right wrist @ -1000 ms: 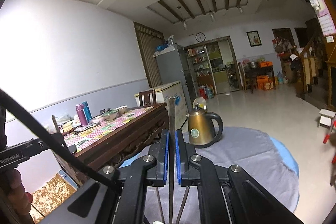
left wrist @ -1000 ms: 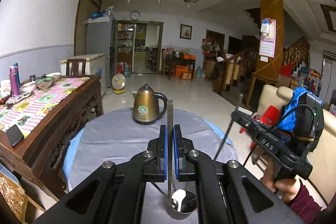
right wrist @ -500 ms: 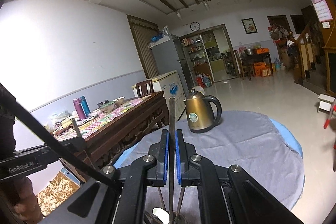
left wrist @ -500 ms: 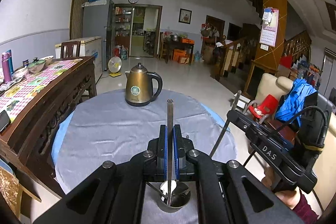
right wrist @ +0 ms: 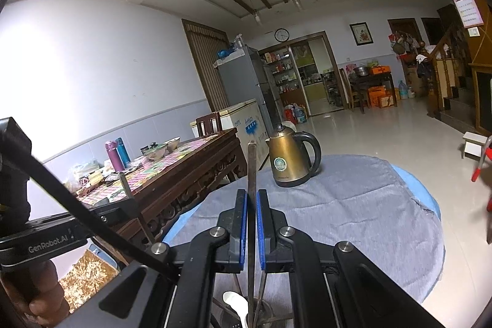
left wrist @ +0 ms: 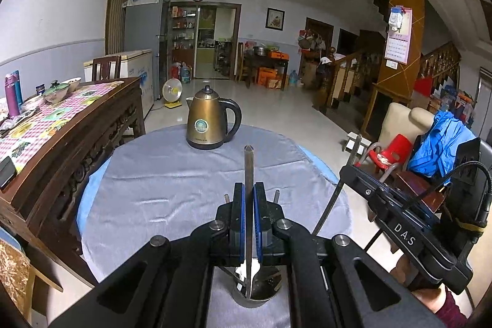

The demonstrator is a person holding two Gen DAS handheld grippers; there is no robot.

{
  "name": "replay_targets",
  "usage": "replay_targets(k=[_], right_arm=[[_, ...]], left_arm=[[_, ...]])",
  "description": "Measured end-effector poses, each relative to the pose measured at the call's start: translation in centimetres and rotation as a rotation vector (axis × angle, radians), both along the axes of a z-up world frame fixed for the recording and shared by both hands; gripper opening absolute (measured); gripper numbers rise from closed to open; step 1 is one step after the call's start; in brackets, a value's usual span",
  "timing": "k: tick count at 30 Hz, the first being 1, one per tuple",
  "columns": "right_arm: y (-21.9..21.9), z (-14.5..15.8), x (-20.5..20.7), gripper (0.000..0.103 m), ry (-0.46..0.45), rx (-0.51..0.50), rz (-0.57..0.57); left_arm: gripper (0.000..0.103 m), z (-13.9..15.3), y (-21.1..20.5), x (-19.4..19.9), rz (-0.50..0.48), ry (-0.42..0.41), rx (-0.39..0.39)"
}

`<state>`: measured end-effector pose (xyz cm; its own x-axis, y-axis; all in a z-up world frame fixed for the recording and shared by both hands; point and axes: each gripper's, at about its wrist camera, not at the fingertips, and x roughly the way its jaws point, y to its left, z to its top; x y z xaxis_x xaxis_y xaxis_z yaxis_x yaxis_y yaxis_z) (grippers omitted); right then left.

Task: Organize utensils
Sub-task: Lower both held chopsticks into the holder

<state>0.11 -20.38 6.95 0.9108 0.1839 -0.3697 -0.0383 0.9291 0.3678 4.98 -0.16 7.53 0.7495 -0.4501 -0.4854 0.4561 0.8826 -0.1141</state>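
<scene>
While both my jaws stay clamped, left gripper (left wrist: 249, 205) holds one metal utensil (left wrist: 248, 174) upright over the steel cup (left wrist: 256, 295) on the worktop (left wrist: 172, 183); right gripper (right wrist: 252, 214) grips another utensil (right wrist: 252, 171).

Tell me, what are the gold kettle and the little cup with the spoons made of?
The kettle looks like brushed metal with a bronze tint: soft sheen, and a black, probably plastic, handle. The cup looks like shiny steel, grey and reflective. The white spoon inside may be ceramic or plastic.
</scene>
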Motion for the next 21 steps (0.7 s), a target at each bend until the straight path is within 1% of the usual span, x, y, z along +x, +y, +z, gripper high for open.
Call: replay_targets(k=[15,21], right_arm=[[0.2,-0.9,0.0,0.006,0.022,0.007,0.006],[0.2,-2.3,0.6,0.007,0.055,0.015,0.019]], left_arm=[[0.005,0.5,0.0,-0.3,-0.026,0.007,-0.018],[0.005,-1.1,-0.4,1.1,-0.025,0.064,-0.009]])
